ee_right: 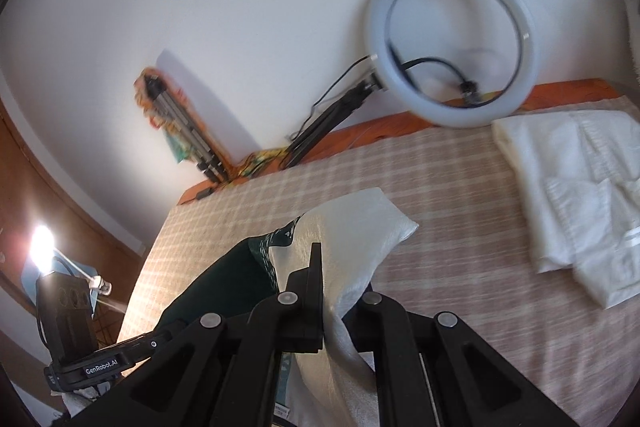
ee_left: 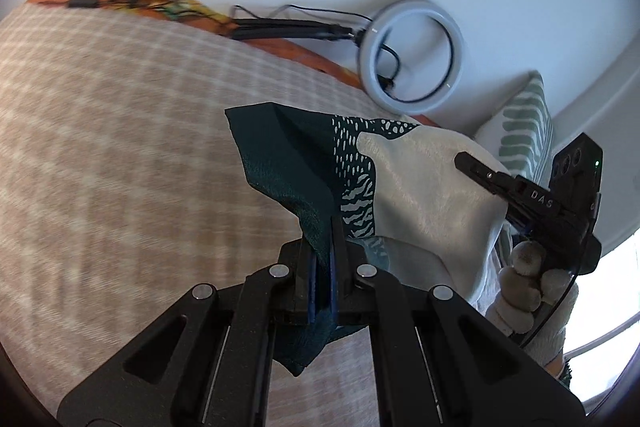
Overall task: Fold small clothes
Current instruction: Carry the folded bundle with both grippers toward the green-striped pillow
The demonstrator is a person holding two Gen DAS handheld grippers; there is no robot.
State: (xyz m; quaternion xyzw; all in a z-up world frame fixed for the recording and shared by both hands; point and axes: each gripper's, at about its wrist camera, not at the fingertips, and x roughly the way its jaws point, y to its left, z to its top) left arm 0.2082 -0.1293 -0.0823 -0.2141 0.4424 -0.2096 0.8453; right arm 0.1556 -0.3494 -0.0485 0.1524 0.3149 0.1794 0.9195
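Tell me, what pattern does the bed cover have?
The bed cover has a beige and white check, clearest in the right wrist view.

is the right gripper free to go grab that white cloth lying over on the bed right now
Probably not yet. The right gripper is shut on the green-and-white garment, which the left gripper also pinches. The white cloth lies uncovered on the bed, so the path looks clear once the garment is released.

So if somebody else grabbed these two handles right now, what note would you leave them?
Left gripper: shut on the dark green end of the green-and-white cloth.
Right gripper: shut on its white end.
The cloth hangs lifted between them above the checked bed cover.
Done: picked up by two ends; a white pile lies on the bed, far right.
Left: lay it down and fold it.
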